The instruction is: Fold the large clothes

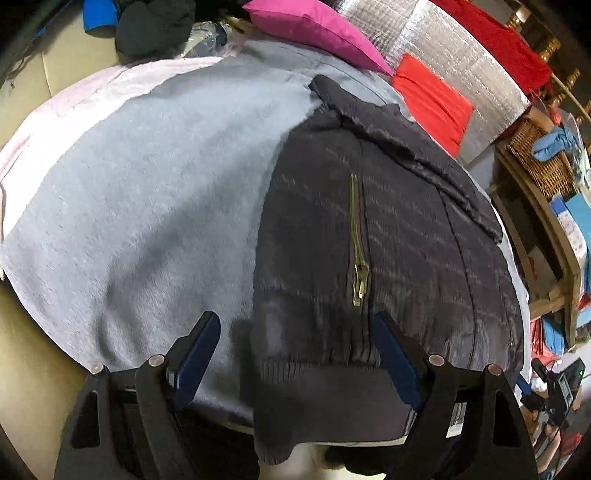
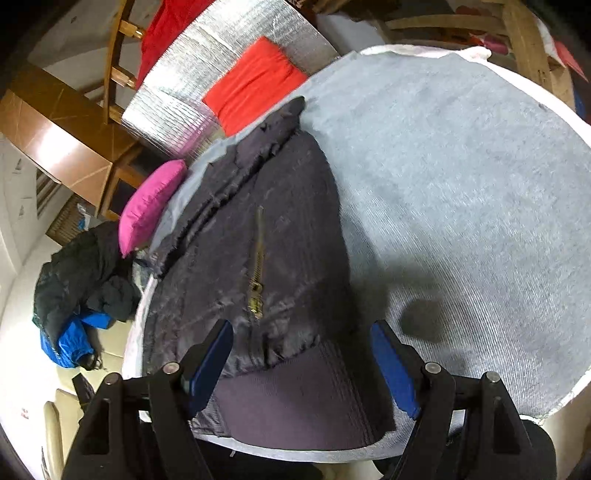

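A dark grey jacket [image 1: 388,236] with a brass pocket zipper [image 1: 357,251] lies flat on a light blue-grey cloth [image 1: 147,206] that covers the table. Its ribbed hem hangs over the near edge. In the right wrist view the jacket [image 2: 258,236] lies on the left half of the cloth [image 2: 461,184]. My left gripper [image 1: 295,350] is open and empty, hovering over the jacket's hem. My right gripper [image 2: 301,354] is open and empty, just above the ribbed hem [image 2: 295,398].
A pink cushion [image 1: 314,29], a red cloth [image 1: 432,99] and a silver foil sheet [image 1: 461,66] lie at the far edge. Dark and blue clothes [image 2: 81,288] are piled on the left. Wooden shelving [image 1: 546,206] with a wicker basket stands on the right.
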Tool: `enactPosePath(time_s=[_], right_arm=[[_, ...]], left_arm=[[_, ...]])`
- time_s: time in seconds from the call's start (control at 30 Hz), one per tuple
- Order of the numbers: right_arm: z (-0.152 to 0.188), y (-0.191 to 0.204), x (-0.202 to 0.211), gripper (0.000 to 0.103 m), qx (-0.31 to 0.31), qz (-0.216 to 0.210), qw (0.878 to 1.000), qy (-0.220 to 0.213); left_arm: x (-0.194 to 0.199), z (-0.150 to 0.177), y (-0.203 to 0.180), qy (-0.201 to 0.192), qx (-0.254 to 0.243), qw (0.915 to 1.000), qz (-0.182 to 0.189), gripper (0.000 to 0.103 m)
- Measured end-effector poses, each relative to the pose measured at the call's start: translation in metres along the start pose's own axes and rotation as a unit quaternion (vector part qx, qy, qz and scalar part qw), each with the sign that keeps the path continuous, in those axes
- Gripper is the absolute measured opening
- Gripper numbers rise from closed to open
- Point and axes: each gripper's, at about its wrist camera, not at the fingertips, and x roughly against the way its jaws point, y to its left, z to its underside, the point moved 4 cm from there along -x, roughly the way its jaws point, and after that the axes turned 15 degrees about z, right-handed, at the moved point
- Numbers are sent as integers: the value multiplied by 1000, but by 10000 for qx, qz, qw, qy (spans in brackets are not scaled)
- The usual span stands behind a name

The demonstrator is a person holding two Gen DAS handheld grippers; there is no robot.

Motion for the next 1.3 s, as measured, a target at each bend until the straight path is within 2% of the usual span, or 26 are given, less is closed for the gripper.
enactPosePath(time_s=[0.2,0.3,0.53,0.6,0.67,0.7,0.73,0.77,0.8,0.87,1.0,1.07,1.1,1.13,1.3], right_arm=[[8,1,-15,80,66,60,9996,270],[15,9,-17,80,193,-209,9988,399],[21,9,-21,78,327,-177,9983,459],[25,13,-21,73,446,-130,9979,455],[27,13,-21,63,527,-26,9976,458],[27,13,-22,60,547,37,9975,453],[27,13,-22,54,556,93,9973,463],[27,12,-22,44,554,173,9972,468],[27,10,-23,42,549,256,9970,483],[26,10,-25,40,576,290,9966,506],[29,15,-26,39,744,516,9949,440],[29,14,-26,41,733,565,9950,386],[29,14,-26,42,761,561,9948,383],[28,14,-26,48,762,521,9949,402],[30,16,-27,50,824,495,9941,494]], left_arm=[[-6,13,2,90,1,9999,-63,84],[-7,16,3,93,-28,9999,-85,84],[-9,20,5,58,-71,9999,-59,84],[-9,20,4,53,-90,9999,-48,84],[-9,19,2,28,-114,9999,-62,84],[-9,19,2,20,-132,9999,-56,79],[-9,20,1,16,-143,9999,-23,72],[-10,21,0,0,-156,9999,-21,69],[-10,21,1,-45,-191,9997,-112,65],[-12,23,0,-72,-247,9994,-216,63],[-14,24,-7,-139,-461,9980,-406,60],[-14,24,-5,-147,-407,9982,-426,63],[-13,24,-2,-165,-288,9984,-454,72],[-12,24,2,-199,-214,9986,-450,74],[-12,23,0,-223,-313,9977,-549,74]])
